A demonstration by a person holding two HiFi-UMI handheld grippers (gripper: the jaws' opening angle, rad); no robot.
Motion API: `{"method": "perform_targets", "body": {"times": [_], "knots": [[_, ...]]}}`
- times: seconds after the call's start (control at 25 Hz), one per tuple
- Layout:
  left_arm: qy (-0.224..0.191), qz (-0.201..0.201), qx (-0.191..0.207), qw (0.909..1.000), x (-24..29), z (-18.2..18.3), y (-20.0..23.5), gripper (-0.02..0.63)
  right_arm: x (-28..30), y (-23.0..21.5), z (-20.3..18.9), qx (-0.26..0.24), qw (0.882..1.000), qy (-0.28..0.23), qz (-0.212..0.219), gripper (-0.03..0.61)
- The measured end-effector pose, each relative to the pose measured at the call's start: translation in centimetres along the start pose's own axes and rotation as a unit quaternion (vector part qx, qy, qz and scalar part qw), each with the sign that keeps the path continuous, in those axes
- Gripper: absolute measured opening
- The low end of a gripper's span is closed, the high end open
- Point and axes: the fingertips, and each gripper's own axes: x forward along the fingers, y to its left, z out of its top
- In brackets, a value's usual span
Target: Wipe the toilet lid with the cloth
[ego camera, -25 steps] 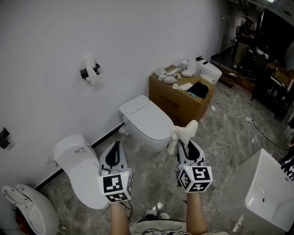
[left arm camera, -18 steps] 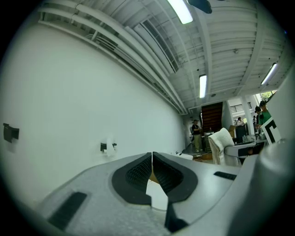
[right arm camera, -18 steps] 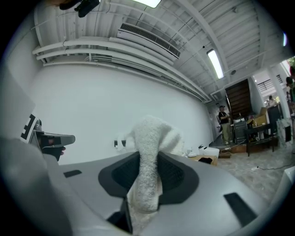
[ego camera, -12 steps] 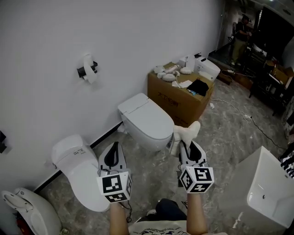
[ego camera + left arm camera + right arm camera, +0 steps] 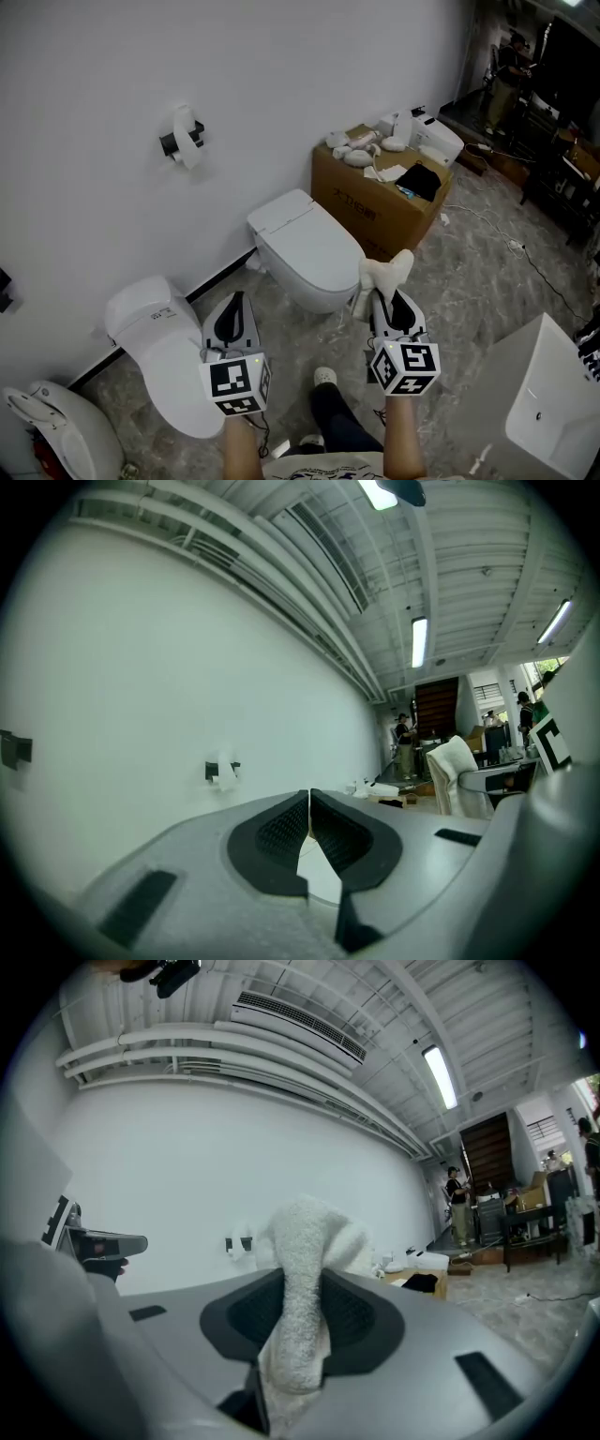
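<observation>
A white toilet with its lid down stands against the wall, ahead of both grippers. My right gripper is shut on a white cloth, which sticks up out of the jaws just right of the toilet's front. My left gripper is shut with nothing in it, held over the floor left of the toilet. Both grippers hang in the air, apart from the lid.
A second white toilet stands at the left, a third fixture at the far left corner. A cardboard box with small items stands right of the toilet. A toilet-roll holder is on the wall. A white basin is at lower right.
The view has shifted slightly; the grippers keep their places relative to each other. The person's leg and foot now show on the floor between the arms.
</observation>
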Motion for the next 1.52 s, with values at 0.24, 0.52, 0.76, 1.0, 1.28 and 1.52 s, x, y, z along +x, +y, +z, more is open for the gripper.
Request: {"method": "perform_targets", "body": {"times": [0.24, 0.52, 0.76, 1.0, 1.28, 1.52], "knots": [[0.003, 0.021, 0.003, 0.9998, 6.1, 0.0, 0.4, 0.012, 6.9, -2.4, 0.4, 0.003, 1.0, -0.001, 0.013, 0.112], [-0.004, 0.048, 0.0, 0.9989, 15.1, 1.4, 0.6, 0.012, 16.4, -5.7, 2.0, -0.009, 0.999, -0.002, 0.04, 0.112], [-0.013, 0.063, 0.004, 0.9979, 22.0, 2.9, 0.7, 0.012, 23.9, -8.0, 3.3, -0.01, 0.999, -0.003, 0.053, 0.112], [-0.008, 0.074, 0.003, 0.9972, 26.6, 2.7, 1.2, 0.012, 29.4, -9.1, 3.4, -0.007, 0.998, -0.001, 0.064, 0.112], [0.01, 0.082, -0.001, 0.9966, 30.8, 1.2, 3.1, 0.011, 34.5, -8.9, 2.0, -0.003, 0.997, 0.017, 0.069, 0.112], [0.02, 0.079, -0.005, 0.9967, 35.9, 0.2, 5.0, 0.012, 39.5, -8.8, 1.3, -0.005, 0.997, 0.027, 0.068, 0.112]]}}
